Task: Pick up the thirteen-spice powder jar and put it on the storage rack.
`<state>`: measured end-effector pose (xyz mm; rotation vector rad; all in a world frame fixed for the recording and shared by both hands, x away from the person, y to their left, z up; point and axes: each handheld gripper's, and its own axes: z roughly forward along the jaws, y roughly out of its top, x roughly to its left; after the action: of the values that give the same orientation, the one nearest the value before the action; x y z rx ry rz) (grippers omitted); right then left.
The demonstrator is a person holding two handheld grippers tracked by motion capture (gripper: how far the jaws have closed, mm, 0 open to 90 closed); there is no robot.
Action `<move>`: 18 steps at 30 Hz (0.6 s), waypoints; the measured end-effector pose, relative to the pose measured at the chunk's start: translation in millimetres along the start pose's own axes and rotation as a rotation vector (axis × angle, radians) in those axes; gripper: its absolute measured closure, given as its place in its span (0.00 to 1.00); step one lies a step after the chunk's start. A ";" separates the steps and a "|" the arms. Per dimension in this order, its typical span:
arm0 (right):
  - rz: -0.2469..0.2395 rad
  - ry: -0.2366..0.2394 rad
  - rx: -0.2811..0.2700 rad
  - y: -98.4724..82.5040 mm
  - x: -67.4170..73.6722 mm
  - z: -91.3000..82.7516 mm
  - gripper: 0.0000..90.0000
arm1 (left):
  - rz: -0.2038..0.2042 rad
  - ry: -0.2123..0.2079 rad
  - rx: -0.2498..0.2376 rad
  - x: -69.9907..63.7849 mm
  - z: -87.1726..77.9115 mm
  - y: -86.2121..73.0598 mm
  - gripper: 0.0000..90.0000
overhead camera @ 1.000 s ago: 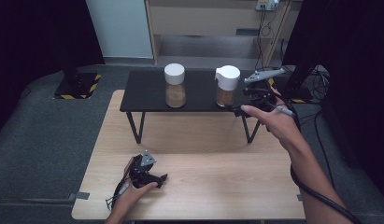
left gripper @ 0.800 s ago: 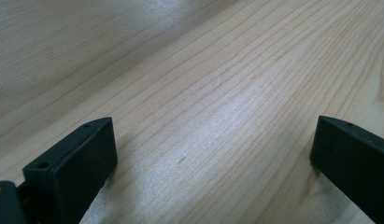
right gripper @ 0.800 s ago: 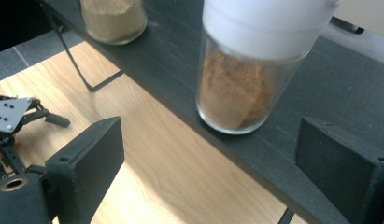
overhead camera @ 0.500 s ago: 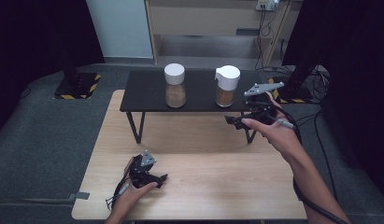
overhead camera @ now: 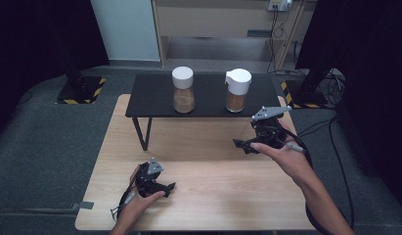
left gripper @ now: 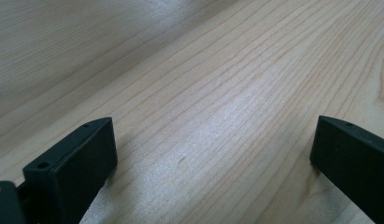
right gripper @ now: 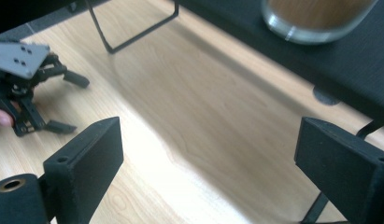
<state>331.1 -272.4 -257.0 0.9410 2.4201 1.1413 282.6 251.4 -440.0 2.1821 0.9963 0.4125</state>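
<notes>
While both sit empty, right tool (overhead camera: 243,145) gaping, left tool (overhead camera: 170,186) on table (overhead camera: 208,196)

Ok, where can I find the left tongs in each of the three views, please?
High view: left tongs at lower left, lying on the wooden table.
Left gripper view: left tongs open, one jaw rising at each bottom corner.
Right gripper view: left tongs at upper left.
Shared landmark: the table's light wood.

Two jars (overhead camera: 183,90) on black shelf (overhead camera: 154,100)
</notes>
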 end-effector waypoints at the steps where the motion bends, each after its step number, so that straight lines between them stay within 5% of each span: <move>1: 0.001 0.002 0.004 -3.2 0.1 2.5 0.09 | 0.001 0.000 0.000 0.0 0.0 0.1 0.00; 12: 0.046 -0.007 0.065 -50.4 0.5 33.3 0.09 | 0.000 0.001 0.000 -0.1 0.0 0.0 0.00; 18: 0.080 -0.015 0.086 -91.8 1.8 46.1 0.09 | 0.000 0.001 0.000 -0.2 0.0 0.0 0.00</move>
<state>314.0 -287.9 -357.1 1.0783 2.4568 1.0606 282.4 251.2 -440.0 2.1821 0.9969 0.4136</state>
